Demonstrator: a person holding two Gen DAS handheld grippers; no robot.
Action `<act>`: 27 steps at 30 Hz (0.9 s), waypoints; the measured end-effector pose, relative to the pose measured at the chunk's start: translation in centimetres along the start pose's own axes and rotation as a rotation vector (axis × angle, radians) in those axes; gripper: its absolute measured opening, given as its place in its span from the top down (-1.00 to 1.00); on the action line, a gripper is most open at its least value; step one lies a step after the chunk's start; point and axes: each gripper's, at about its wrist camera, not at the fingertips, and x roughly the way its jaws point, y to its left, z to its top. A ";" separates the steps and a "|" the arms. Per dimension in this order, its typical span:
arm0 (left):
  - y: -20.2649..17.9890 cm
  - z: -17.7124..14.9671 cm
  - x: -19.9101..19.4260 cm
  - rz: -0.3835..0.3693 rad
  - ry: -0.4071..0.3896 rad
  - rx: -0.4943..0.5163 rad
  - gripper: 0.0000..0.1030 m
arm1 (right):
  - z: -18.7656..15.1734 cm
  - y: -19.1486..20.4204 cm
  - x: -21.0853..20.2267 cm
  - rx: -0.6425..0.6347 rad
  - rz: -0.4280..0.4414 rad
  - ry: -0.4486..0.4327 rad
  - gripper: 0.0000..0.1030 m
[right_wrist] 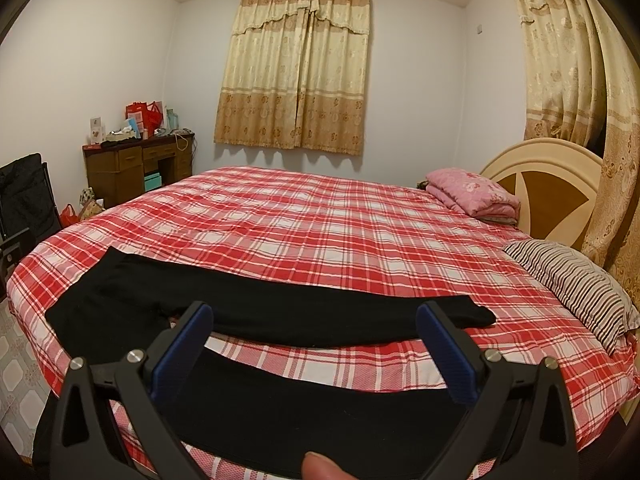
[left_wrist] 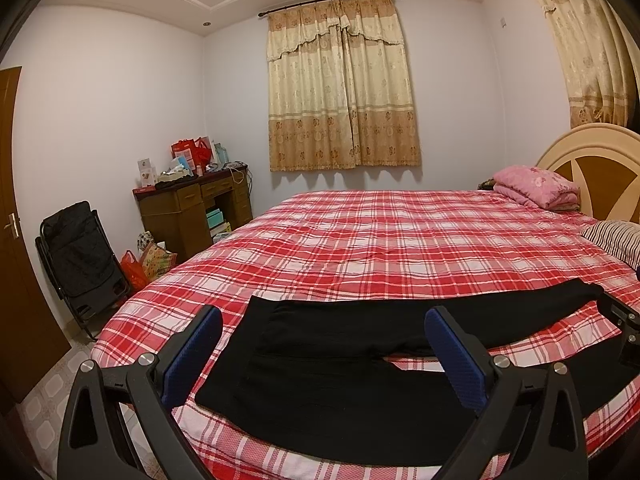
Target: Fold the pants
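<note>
Black pants (left_wrist: pixel 328 364) lie spread flat near the front edge of the bed with the red plaid sheet (left_wrist: pixel 380 240), waist to the left, two legs running right and slightly apart. My left gripper (left_wrist: pixel 324 320) is open and empty, held above the waist end. My right gripper (right_wrist: pixel 314 316) is open and empty above the legs (right_wrist: pixel 304 320); the near leg passes under it. The right gripper also shows at the right edge of the left wrist view (left_wrist: pixel 624 320).
A pink folded quilt (right_wrist: pixel 476 192) and a striped pillow (right_wrist: pixel 576 280) lie by the headboard (right_wrist: pixel 548 184) at right. A wooden desk (left_wrist: pixel 192 208) with clutter, bags (left_wrist: pixel 148 264) and a black folding chair (left_wrist: pixel 80 256) stand left of the bed. Tiled floor lies below left.
</note>
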 end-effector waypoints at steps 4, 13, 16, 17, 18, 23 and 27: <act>-0.1 -0.1 0.2 0.001 0.003 0.000 -0.98 | 0.0 0.0 0.0 0.000 -0.001 -0.001 -1.00; -0.1 -0.2 0.4 0.004 0.011 0.005 -0.98 | 0.0 0.1 0.0 -0.002 -0.001 0.000 -1.00; 0.0 -0.2 0.5 0.004 0.013 0.005 -0.98 | 0.0 0.1 0.0 -0.002 -0.001 0.001 -1.00; 0.0 -0.2 0.5 0.004 0.014 0.005 -0.98 | 0.1 0.2 0.0 -0.002 -0.001 0.001 -1.00; 0.0 -0.2 0.5 0.003 0.015 0.005 -0.98 | 0.0 0.1 0.0 -0.003 -0.001 0.002 -1.00; 0.1 -0.4 0.9 0.006 0.022 0.007 -0.98 | -0.1 0.2 0.1 -0.005 -0.002 0.003 -1.00; 0.4 -0.5 1.6 0.009 0.032 0.004 -0.98 | -0.3 0.1 0.3 -0.004 0.001 0.008 -1.00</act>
